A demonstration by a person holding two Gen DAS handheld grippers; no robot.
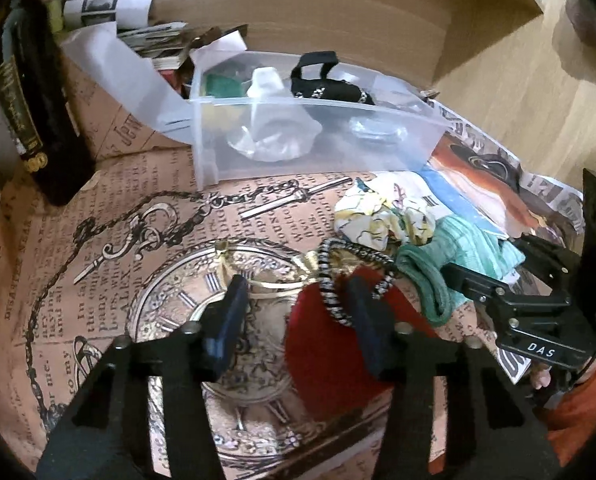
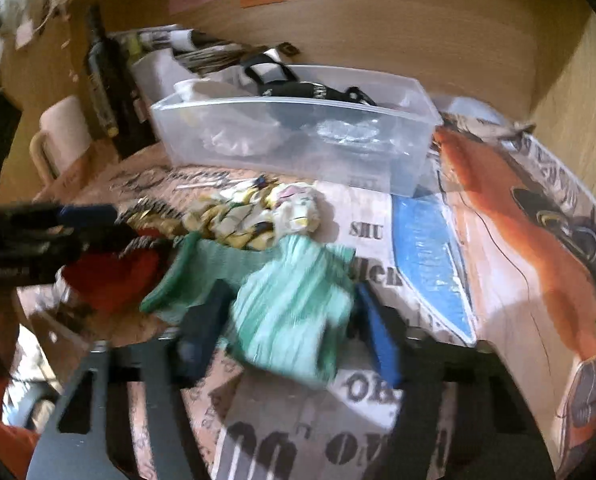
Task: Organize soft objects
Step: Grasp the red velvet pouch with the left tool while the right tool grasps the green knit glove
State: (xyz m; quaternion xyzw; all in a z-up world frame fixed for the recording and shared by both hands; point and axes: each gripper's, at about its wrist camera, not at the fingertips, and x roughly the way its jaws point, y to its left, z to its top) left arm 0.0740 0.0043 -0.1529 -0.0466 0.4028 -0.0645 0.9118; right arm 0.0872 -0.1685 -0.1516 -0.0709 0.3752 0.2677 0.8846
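Printed paper with a pocket-watch drawing and old newsprint covers my worktop [image 1: 98,280], boxed in by wooden panels at the far side and the right.

My right claw [image 2: 288,332] has the mint-green cloth [image 2: 294,312] between its blue fingers [image 2: 377,340]; the picture is blurred, so I cannot tell whether the pads press on it or stand just off its sides. That cloth lies on the near right part of the worktop, its darker green cuff trailing off to the left.

My left claw [image 1: 298,304] is half spread over a red cloth [image 1: 321,344]. A black-and-white striped hair tie [image 1: 349,280] crosses the red cloth and touches the inner face of the right finger; the left finger stands clear of both, over the watch drawing. A thin gold band [image 1: 274,284] lies just beyond the fingertips.

Just beyond the mint-green cloth sits a crumpled floral cloth [image 1: 381,216] in white and yellow, touching it.

Farther off, a clear plastic bin [image 1: 377,152] lies across the worktop, holding a white cloth, something dark green and a black strappy item [image 1: 325,80].

Left of the bin a dark bottle [image 1: 30,100] stands beside a heap of papers. To the right, a poster with orange and blue print [image 2: 517,216] covers the worktop.
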